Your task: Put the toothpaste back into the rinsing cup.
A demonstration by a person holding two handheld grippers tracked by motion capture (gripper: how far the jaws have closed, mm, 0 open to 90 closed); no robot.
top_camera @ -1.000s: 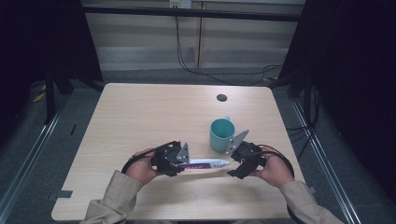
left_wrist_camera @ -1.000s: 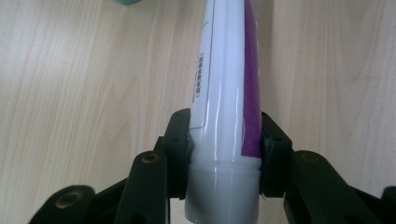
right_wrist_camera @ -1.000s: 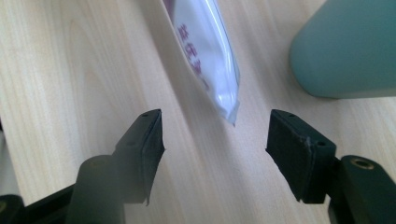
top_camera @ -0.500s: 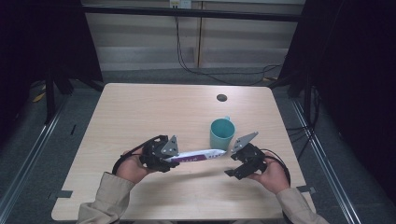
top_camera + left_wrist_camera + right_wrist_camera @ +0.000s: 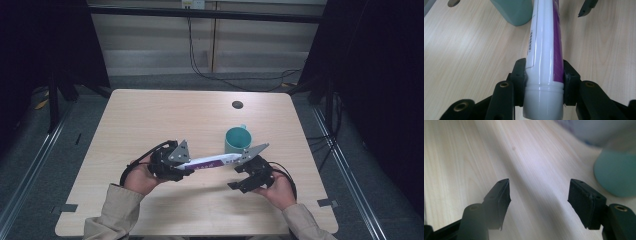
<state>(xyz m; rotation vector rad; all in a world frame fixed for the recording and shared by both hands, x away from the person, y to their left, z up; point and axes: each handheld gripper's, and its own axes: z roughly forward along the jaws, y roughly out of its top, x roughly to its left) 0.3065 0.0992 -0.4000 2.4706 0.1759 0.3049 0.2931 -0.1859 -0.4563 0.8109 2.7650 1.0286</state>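
Because the left tongs (image 5: 544, 82) clamp the tube (image 5: 546, 50) just above its white cap, the long body juts forward like a lever, and in the high view it bridges the gap between the two hands, held clear above the tabletop (image 5: 150, 125) with its far end pointing toward the teal mug (image 5: 238, 140). Gripping at the stiff shoulder near the cap makes sense: that is probably the firmest part of a soft tube, so the pads can squeeze hard without collapsing it, and the flat far end stays free to be aimed. The left tongs are closed on the tube from both sides, their pads pressing its flanks.

The right tongs (image 5: 539, 195) stand open with nothing between them, bare wood showing through the gap; in the high view they (image 5: 252, 175) sit close below the tube's far end, just in front of the mug. They seem placed to steady or take over that end, or to guide it toward the mug's mouth.

The tube is glossy white with a broad purple band along one side, a strip of fine print and a barcode-like mark along the seam, and a plain white cap of nearly the same width as the body. It looks full rather than flattened.
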